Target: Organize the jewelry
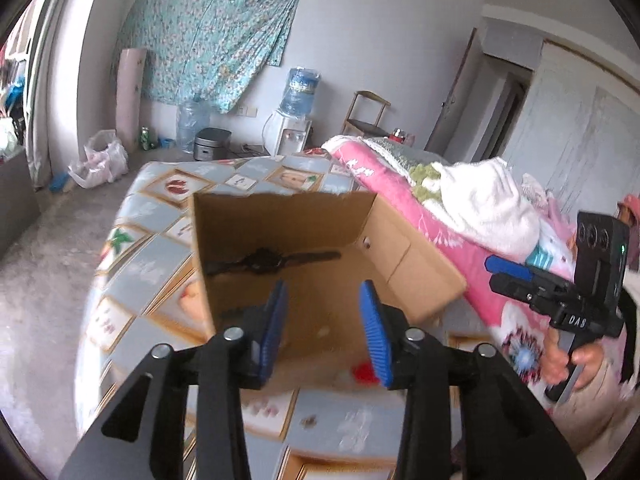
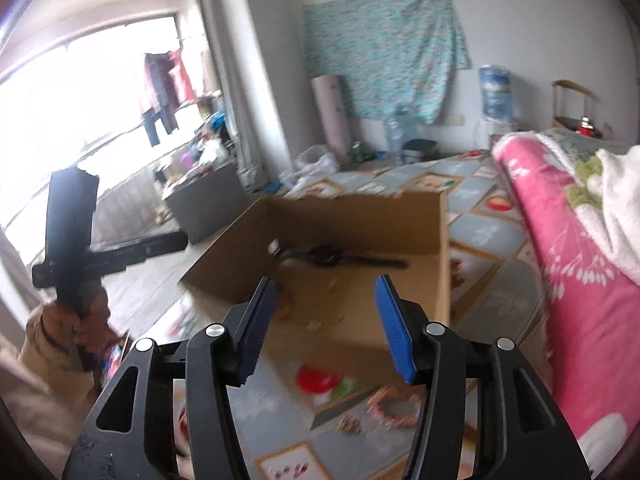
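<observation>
Left wrist view: the left gripper has its blue pads partly apart with nothing between them, hovering just in front of the open side of a cardboard box that lies on the patterned bedcover. A black wristwatch lies flat inside the box, toward its back wall. My reading is that one item is already put away and the hands are free for the next. A small red piece shows blurred on the cover just in front of the box. To the box's right, the right gripper is seen from the side, in a person's hand.

Right wrist view: the right gripper stands with its jaws fairly wide and empty, also just in front of the box, the watch inside. Only this view shows a pink beaded bracelet and a small gold-coloured piece on the cover, near the box's front and below the pads. The next move probably calls for dipping down to one of these, closing gently on it, then carrying it into the box. Blur hides finer detail.
</observation>
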A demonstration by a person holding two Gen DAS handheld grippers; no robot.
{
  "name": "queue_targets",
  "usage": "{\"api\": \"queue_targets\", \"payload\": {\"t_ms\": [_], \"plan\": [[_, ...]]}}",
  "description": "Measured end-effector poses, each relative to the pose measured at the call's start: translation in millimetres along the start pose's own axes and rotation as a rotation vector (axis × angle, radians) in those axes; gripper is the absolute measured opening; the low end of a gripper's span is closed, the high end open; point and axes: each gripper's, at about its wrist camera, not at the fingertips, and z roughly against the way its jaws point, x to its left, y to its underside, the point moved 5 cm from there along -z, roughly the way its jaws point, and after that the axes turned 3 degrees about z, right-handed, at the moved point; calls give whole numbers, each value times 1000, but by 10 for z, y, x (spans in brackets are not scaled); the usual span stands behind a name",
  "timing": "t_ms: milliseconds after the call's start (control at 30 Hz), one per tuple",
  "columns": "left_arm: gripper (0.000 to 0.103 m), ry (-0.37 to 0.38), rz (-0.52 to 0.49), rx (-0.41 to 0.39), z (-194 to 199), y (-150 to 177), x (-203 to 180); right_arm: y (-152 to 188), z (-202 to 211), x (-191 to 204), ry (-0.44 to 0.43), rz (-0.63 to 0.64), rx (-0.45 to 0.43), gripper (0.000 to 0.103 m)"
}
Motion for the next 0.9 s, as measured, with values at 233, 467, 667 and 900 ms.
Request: {"api": "queue_targets", "payload": {"t_ms": [233, 467, 667, 900], "plan": [[43, -27, 55, 105, 46, 701, 148, 579, -236, 119, -79, -112, 162, 53], [43, -85, 76, 222, -397, 1123, 200, 1058, -520, -6, 24, -197, 301, 48], [43, -110, 17, 275, -617, 1281, 125, 1095, -636, -100, 97, -188, 322, 39], [43, -128, -12, 299, -724, 1305, 119, 1065, -749, -119, 143, -132, 330, 24]]}}
